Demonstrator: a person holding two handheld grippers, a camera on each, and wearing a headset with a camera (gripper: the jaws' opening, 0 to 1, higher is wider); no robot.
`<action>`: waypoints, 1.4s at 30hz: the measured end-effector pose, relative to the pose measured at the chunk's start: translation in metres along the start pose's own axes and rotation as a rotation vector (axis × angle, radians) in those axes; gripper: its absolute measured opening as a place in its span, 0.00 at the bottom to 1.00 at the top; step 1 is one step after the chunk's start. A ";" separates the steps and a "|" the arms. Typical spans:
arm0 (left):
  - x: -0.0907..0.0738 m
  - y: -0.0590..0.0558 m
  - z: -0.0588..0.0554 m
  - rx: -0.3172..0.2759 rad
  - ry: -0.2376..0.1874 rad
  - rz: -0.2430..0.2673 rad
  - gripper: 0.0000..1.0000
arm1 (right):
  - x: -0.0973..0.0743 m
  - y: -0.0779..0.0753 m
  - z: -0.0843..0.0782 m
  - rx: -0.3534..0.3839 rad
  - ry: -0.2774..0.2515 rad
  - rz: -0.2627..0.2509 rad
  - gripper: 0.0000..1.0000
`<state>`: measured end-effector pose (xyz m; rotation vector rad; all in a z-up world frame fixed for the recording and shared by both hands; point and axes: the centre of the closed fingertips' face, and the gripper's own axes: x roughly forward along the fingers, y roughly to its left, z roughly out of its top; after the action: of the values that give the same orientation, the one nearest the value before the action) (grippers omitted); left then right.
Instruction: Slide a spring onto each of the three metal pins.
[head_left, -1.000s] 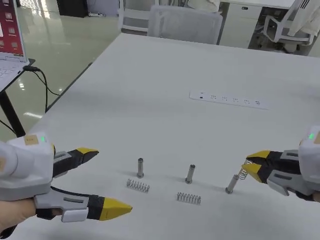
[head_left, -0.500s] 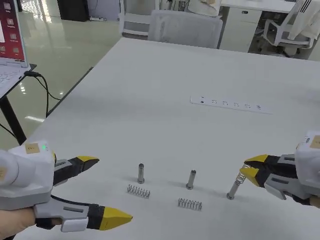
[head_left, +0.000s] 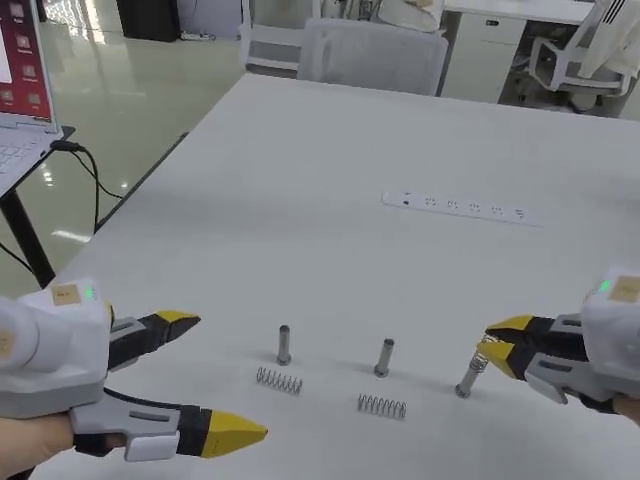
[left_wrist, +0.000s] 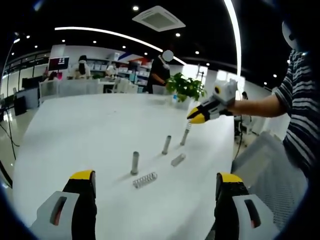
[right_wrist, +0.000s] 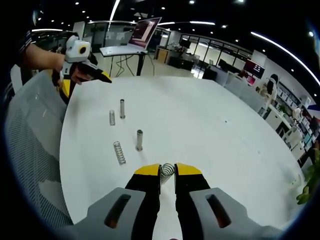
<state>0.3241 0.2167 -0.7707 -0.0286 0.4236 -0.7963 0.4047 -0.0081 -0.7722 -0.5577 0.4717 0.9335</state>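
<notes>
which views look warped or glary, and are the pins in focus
Head view: undistorted, soft even light, the pins sharp with faint shadows, glare on the floor. Both gripper views: fisheye curves the table edge, ceiling lights smear into arcs.

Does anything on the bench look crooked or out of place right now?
The rightmost pin leans toward the right gripper, which grips a spring at its top. The left pin and middle pin stand upright. Two loose springs lie flat beside them; nothing else looks odd.
</notes>
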 end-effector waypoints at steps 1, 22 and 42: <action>0.000 0.000 0.000 0.000 -0.001 0.000 0.97 | 0.001 0.001 -0.001 0.002 0.002 0.004 0.07; 0.002 -0.002 0.007 -0.010 -0.019 -0.002 0.97 | 0.027 0.014 -0.035 -0.018 0.068 0.040 0.08; -0.001 0.000 0.007 -0.015 -0.021 0.006 0.97 | 0.014 0.014 -0.015 0.000 0.021 0.027 0.13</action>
<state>0.3258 0.2164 -0.7634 -0.0494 0.4094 -0.7862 0.3982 -0.0023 -0.7958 -0.5634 0.4992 0.9541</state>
